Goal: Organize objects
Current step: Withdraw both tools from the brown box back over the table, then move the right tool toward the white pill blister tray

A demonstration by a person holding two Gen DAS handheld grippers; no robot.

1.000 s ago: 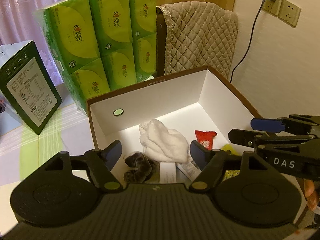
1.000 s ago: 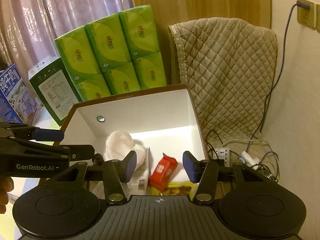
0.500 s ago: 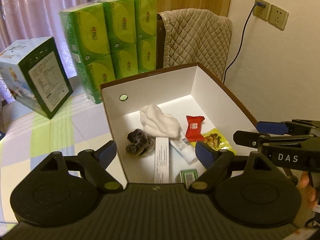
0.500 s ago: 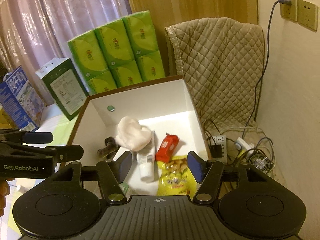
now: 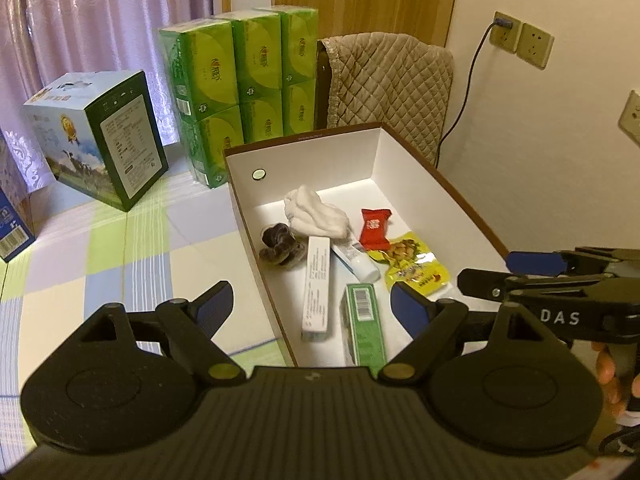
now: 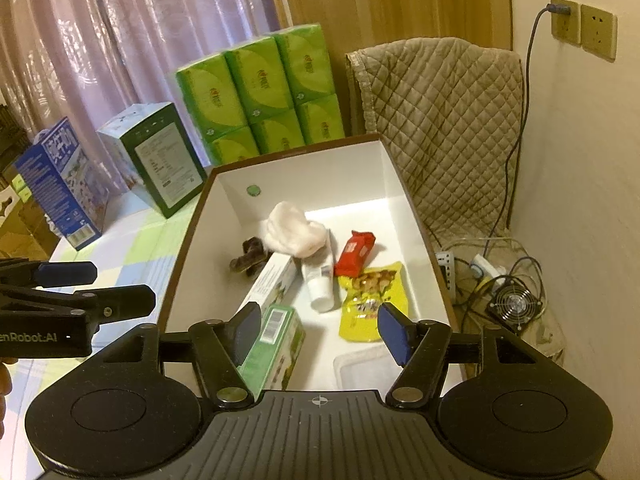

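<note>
Both the left gripper (image 5: pixel 310 302) and the right gripper (image 6: pixel 318 330) hung spread and empty above the box (image 6: pixel 420 236). A clean pick called for lowering squarely onto the green carton (image 6: pixel 276 344) at six o'clock.

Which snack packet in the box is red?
The small red packet beside the white cloth; the other, the yellow packet, is larger and nearer the camera.

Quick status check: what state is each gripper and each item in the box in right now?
left gripper: open, empty
right gripper: open, empty
box: lidless
white cloth: crumpled
tube: capped, lying flat
red packet: sealed
yellow snack bag: sealed, flat
green carton: closed, lying down
</note>
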